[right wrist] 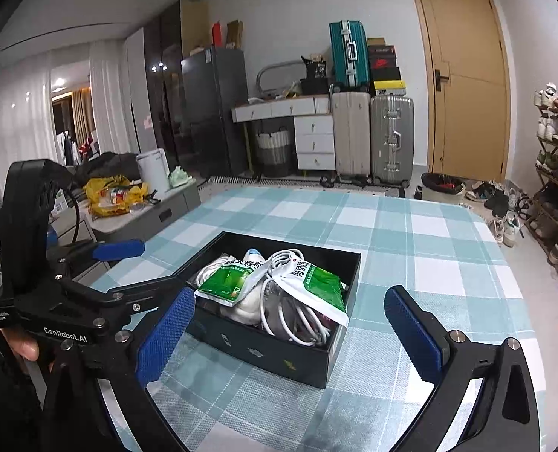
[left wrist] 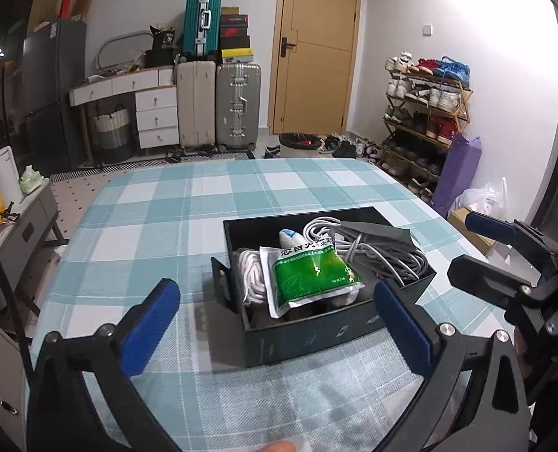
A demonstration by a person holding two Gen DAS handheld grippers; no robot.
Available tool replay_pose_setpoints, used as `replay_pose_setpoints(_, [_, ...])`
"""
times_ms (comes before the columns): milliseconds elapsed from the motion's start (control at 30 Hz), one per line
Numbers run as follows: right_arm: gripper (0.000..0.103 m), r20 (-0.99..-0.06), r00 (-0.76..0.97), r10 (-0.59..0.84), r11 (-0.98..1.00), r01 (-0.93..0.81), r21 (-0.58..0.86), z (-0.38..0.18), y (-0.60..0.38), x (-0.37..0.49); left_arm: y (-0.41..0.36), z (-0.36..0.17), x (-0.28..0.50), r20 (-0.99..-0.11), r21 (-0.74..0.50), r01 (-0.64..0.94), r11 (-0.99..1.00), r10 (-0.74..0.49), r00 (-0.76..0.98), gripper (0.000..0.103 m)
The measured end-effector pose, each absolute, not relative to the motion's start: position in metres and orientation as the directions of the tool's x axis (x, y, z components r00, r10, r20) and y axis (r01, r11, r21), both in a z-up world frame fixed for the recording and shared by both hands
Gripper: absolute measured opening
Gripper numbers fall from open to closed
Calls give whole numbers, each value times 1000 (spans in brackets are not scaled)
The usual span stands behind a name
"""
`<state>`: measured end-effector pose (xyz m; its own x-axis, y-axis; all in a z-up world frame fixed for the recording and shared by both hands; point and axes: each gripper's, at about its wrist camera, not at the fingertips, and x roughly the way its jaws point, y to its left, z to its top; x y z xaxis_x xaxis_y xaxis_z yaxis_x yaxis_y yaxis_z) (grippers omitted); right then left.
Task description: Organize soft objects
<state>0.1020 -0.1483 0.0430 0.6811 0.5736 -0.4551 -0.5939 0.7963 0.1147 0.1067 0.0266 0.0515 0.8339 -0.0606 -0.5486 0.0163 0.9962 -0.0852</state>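
Note:
A black open box stands on the teal-and-white checked tablecloth. Inside lie a green-and-white packet, a coiled white cable, a grey cable bundle and a white roll with a blue mark. The right wrist view shows two green packets over a white cable. My left gripper stands open at the box's near-left side, nothing between its blue pads. My right gripper is open too, just short of the box, empty.
Beyond the table's far edge stand suitcases, a white drawer unit, a wooden door and a shoe rack. A low grey cabinet with a yellow bag sits to the left of the table.

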Motion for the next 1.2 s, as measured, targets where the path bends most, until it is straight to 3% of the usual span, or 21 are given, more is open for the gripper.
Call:
replay_pose_setpoints(700, [102,-423,708,565,810,-575,119,15,-155,84,30,19,94,-510,-40,-60,997,31,860,103])
replay_pose_setpoints(1200, [102,-391,734,556,821,-557,121,13,-162,80,41,18,93,-502,-85,-96,992,40,864,103])
